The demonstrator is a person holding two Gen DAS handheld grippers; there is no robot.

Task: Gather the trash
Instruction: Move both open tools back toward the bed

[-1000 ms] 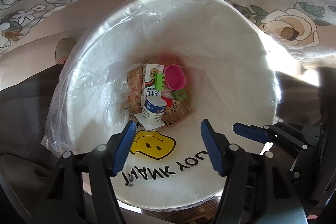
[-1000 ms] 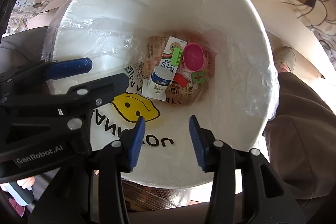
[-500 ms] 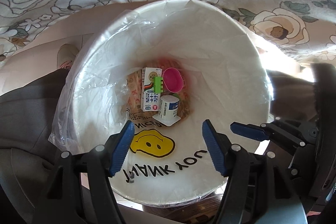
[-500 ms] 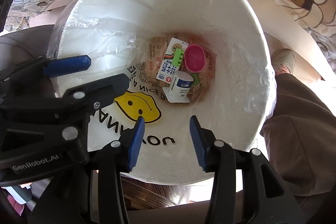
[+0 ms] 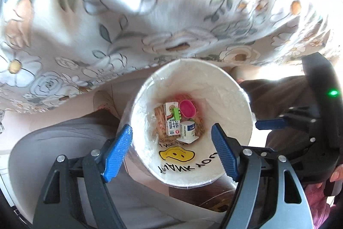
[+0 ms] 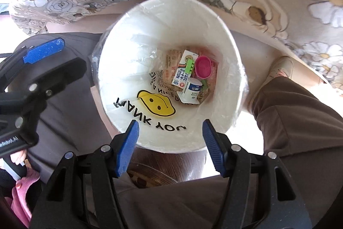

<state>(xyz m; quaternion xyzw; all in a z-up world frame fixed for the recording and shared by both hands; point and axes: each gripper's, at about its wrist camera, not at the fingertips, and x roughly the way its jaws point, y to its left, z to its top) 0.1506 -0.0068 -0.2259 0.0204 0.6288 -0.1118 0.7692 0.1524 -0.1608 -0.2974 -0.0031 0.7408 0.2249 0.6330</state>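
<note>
Here, in the left wrist view, the left gripper (image 5: 171,150) points steeply down over the white bin (image 5: 240,104), which sits low and central, at about six o'clock from the flowered cloth (image 5: 128,14) that fills the upper half. Its jaws are opening, with nothing between them; the blue pads frame the bin's near rim without touching it. The trash lies at the bottom of the plastic liner: a milk carton (image 5: 171,121) with a green clip (image 5: 177,114) across it, a pink cup (image 5: 187,108) at its two o'clock, and a small white-and-blue tub (image 5: 188,130) at its four o'clock. The pile sits deep because the bin narrows downward, so dropped pieces likely slide to the middle. At three o'clock the right gripper's blue pad shows beside the rim. In the right wrist view, the right gripper (image 6: 170,147) also aims down, its jaws opening and empty, straddling the near rim at six o'clock. The same carton (image 6: 183,73), cup (image 6: 203,67) and tub (image 6: 194,89) rest inside, and the left gripper's pad stands at nine o'clock. Both hands seem posed as after a release.
</note>
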